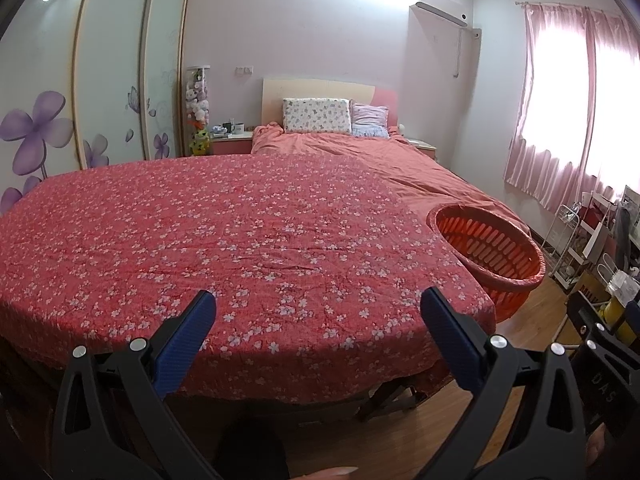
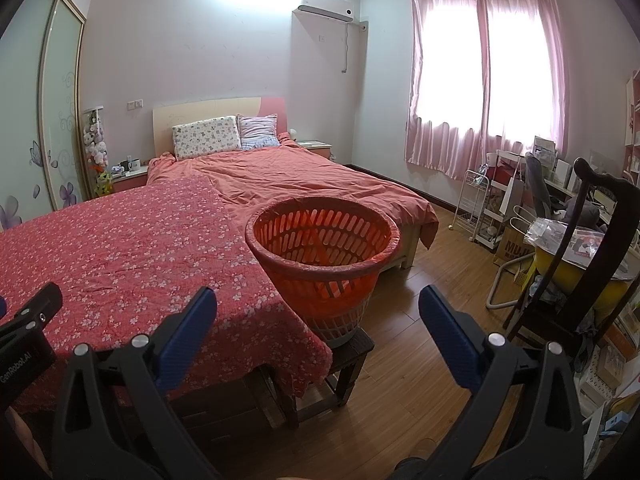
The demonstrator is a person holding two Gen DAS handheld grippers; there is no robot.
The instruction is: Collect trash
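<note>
A cloth-covered table (image 1: 240, 240) fills the foreground. A bed (image 1: 360, 152) stands behind its far edge, with two pillows (image 1: 316, 115) at the headboard. Just beside the table's right edge, a basket (image 2: 320, 248) sits on a stool (image 2: 352, 354). A nightstand (image 1: 232, 144) flanks the bed's left side. A chair (image 2: 576, 248) stands well right of the basket.

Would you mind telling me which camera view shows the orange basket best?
The right wrist view: the orange basket appears whole, on a small dark stool. The left wrist view catches it only near the right edge, partly hidden behind the table.
</note>
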